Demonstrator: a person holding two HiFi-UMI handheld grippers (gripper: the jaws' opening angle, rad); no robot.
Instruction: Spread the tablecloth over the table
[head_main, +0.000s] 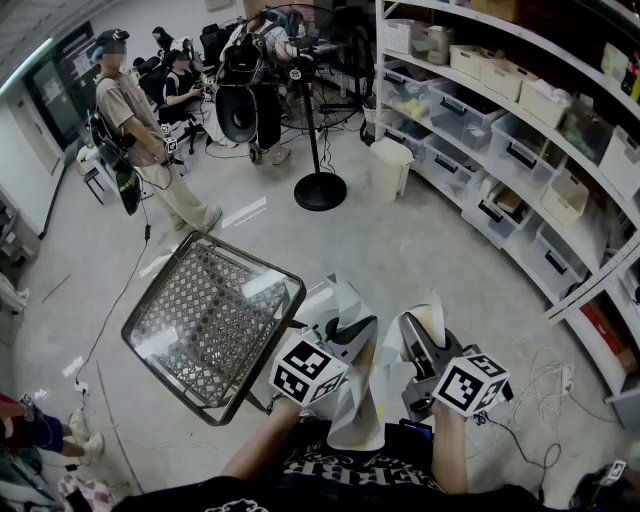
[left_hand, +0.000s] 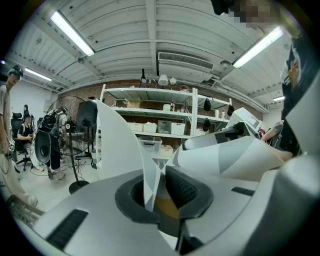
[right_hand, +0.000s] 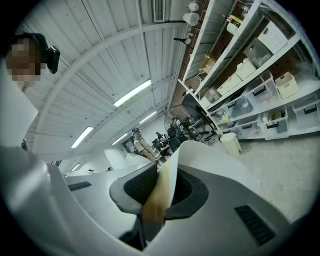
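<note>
While both claws are gripping it, the tablecloth (head_main: 352, 418) is hanging bunched in front of the person's body, and none of it is lying on the tabletop (head_main: 248, 259) yet. The left claw (head_main: 352, 336) is pinching a thin fold of the pale cloth; in the left gripper view its dark ribbed pads are closing on that fold at the left claw (left_hand: 160, 189), and the tablecloth (left_hand: 119, 145) is standing up above it in a stiff white sheet. The right claw (head_main: 414, 338) is holding another part of the same cloth just beside the left one. The right gripper view shows the right claw (right_hand: 161, 189) pressing on an edge of the tablecloth (right_hand: 200, 152), which is curling over the upper jaw.

In the head view the tabletop, a metal-framed mesh panel, is sitting to the left of the left claw, close to it but apart from the cloth. Shelving (head_main: 520, 110) with storage bins is curving along the right side of the room. A fan on a stand (head_main: 320, 190) and a white bin (head_main: 390, 166) are standing on the concrete floor further off, and a standing person (head_main: 135, 130) is waiting at the upper left.
</note>
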